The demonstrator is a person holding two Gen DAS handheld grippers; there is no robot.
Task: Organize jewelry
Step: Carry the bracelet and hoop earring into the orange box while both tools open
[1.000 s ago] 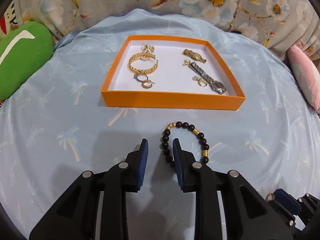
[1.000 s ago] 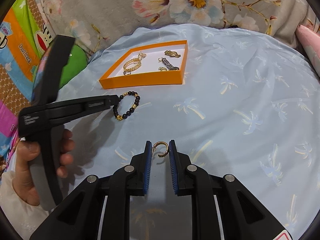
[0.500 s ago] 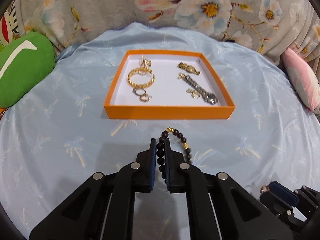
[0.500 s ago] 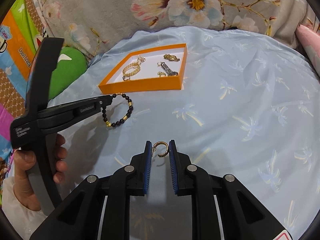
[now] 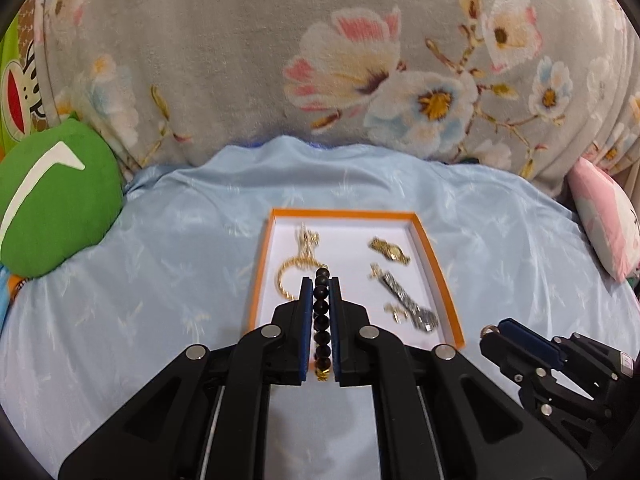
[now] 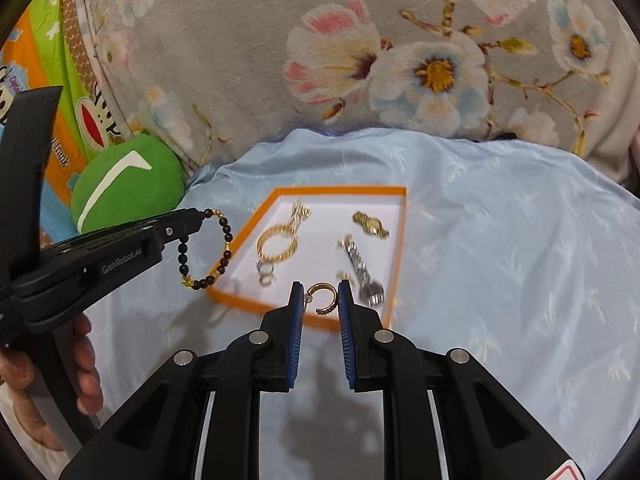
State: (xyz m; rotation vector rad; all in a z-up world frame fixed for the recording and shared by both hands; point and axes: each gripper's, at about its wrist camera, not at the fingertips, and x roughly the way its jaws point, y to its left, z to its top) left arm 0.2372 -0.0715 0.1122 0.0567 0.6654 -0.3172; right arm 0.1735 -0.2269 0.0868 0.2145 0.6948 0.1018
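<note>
My left gripper [image 5: 321, 282] is shut on a dark beaded bracelet [image 5: 321, 312] with gold beads; it hangs in the air beside the orange tray's left edge in the right wrist view [image 6: 222, 248]. My right gripper [image 6: 320, 288] is shut on a gold hoop earring [image 6: 322, 298], held above the near edge of the orange tray [image 6: 312, 322]. The tray [image 5: 456, 312] holds a gold chain bracelet [image 6: 277, 243], a silver watch [image 6: 362, 270], a small gold watch [image 6: 370, 224] and small earrings [image 6: 265, 274].
The tray lies on a light blue cloth [image 5: 160, 272]. A green cushion [image 5: 52, 204] is at the left, a pink cushion [image 5: 604, 224] at the right, and a floral blanket [image 5: 320, 60] rises behind. The right gripper shows in the left wrist view [image 5: 496, 332].
My left gripper shut on the beaded bracelet, lifted it off the cloth and carried it toward the tray. My right gripper rose and moved forward with the earring to the tray's near edge.
</note>
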